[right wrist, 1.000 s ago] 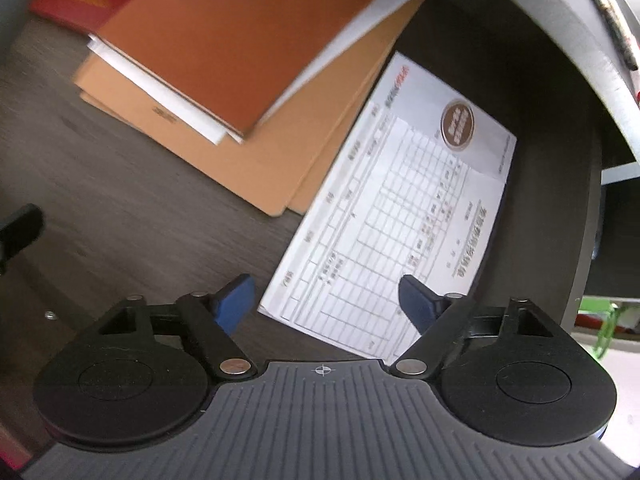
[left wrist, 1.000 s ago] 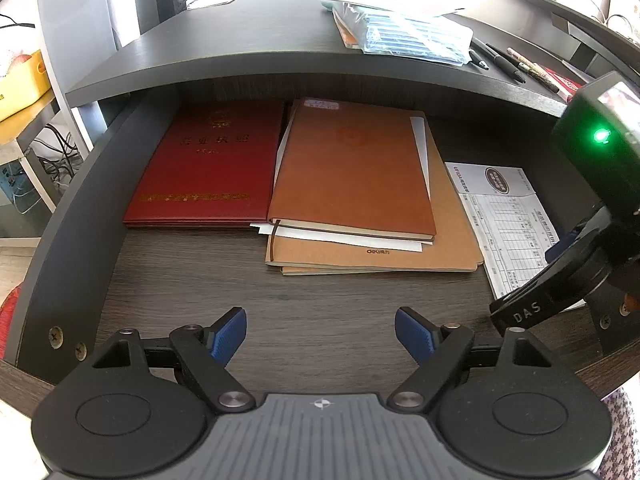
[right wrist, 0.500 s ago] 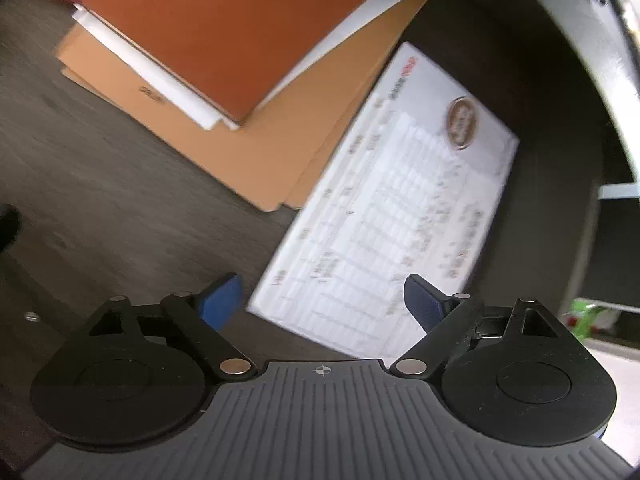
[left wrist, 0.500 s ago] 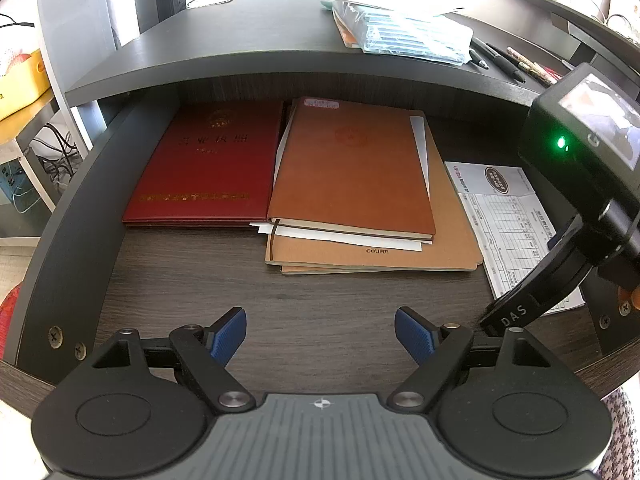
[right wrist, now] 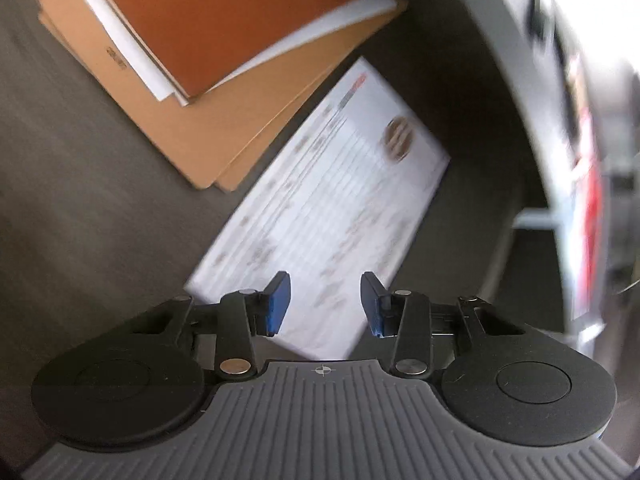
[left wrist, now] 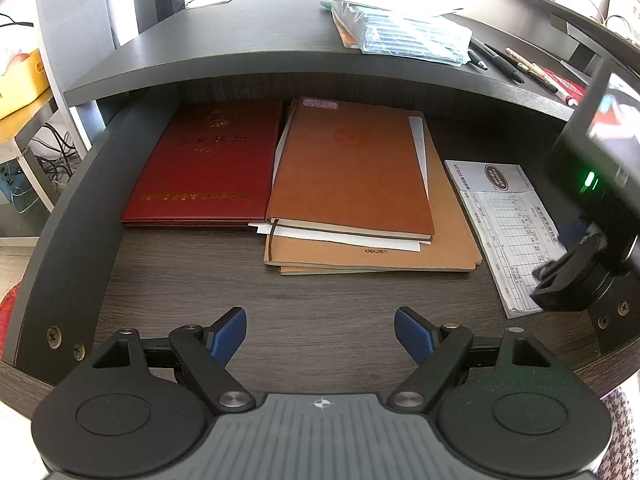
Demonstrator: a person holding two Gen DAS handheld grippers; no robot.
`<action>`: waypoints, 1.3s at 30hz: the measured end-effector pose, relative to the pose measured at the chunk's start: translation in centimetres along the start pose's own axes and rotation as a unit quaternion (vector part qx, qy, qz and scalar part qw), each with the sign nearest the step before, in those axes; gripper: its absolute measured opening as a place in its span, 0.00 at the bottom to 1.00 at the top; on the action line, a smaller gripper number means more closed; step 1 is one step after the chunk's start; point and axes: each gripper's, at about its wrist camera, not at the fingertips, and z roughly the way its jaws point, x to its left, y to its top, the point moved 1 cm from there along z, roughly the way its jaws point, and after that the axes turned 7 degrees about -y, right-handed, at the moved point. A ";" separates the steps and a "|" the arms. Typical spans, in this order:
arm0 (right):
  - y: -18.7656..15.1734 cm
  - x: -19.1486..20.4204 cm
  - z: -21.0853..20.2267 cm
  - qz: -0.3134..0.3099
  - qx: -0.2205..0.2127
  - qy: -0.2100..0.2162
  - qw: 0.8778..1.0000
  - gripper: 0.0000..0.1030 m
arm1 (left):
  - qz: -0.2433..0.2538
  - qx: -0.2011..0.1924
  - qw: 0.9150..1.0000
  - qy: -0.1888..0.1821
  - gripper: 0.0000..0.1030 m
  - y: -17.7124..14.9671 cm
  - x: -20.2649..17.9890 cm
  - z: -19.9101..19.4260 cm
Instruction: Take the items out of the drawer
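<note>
Left gripper [left wrist: 320,330]: hovering over the bare front strip of the drawer [left wrist: 192,280], jaws spread wide, holding nothing.

Right gripper [right wrist: 325,304]: hanging over the near end of the printed form [right wrist: 332,216], jaws partly parted, blue pads either side of the sheet's near end; whether they are touching the paper cannot be told, as this view is blurred. In the left wrist view the right gripper [left wrist: 576,256] is showing at the drawer's right edge, a green light glowing on its body.

Printed form [left wrist: 502,228]: lying flat along the right side of the drawer, just beside the folders.

Tan folders [left wrist: 448,236]: sitting mid-drawer, carrying white sheets and a brown notebook [left wrist: 352,168] on top.

Red certificate book [left wrist: 208,168]: lying at the left, reaching toward the back, touching the notebook's left edge.

Desk top [left wrist: 240,48]: overhanging the drawer's back, bearing a plastic-wrapped packet [left wrist: 404,32] and pens [left wrist: 508,64] toward its right.
</note>
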 end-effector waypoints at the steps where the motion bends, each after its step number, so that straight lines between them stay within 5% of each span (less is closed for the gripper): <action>1: -0.1 -0.6 0.2 0.018 0.003 0.019 1.000 0.43 | 0.000 0.000 1.000 0.000 0.79 0.0 0.0 0.0; 5: 0.0 -2.7 0.0 0.084 -0.008 0.098 0.992 0.70 | 0.000 0.000 1.000 -0.001 0.79 0.0 0.0 0.0; 9: 0.9 -2.2 -0.1 0.096 0.001 0.129 0.987 0.70 | 0.000 0.001 1.000 -0.001 0.79 0.0 0.0 0.0; 19: 2.0 0.4 0.6 0.041 0.041 0.080 0.995 0.70 | 0.000 0.001 1.000 0.000 0.79 0.1 0.1 0.1; 23: 1.9 1.4 -0.2 0.000 0.031 0.027 0.999 0.77 | 0.000 0.002 1.000 -0.001 0.79 0.0 0.1 0.1; 33: 1.8 2.8 -1.4 -0.035 0.000 -0.039 0.999 0.74 | 0.000 0.003 1.000 -0.004 0.79 0.0 0.3 0.2; 34: 1.8 2.5 -1.3 -0.035 -0.002 -0.050 0.998 0.70 | 0.000 0.003 1.000 -0.004 0.79 0.1 0.2 0.2; 35: 1.8 2.2 -1.2 -0.034 -0.003 -0.061 0.998 0.51 | 0.000 0.003 1.000 -0.004 0.79 0.1 0.2 0.2; 36: 1.7 1.9 -1.2 -0.035 -0.006 -0.064 0.997 0.42 | -0.001 0.003 1.000 -0.004 0.79 0.1 0.2 0.2; 39: 1.2 1.0 -1.2 -0.043 -0.022 -0.004 0.999 0.50 | -0.001 0.003 1.000 -0.004 0.79 0.1 0.2 0.2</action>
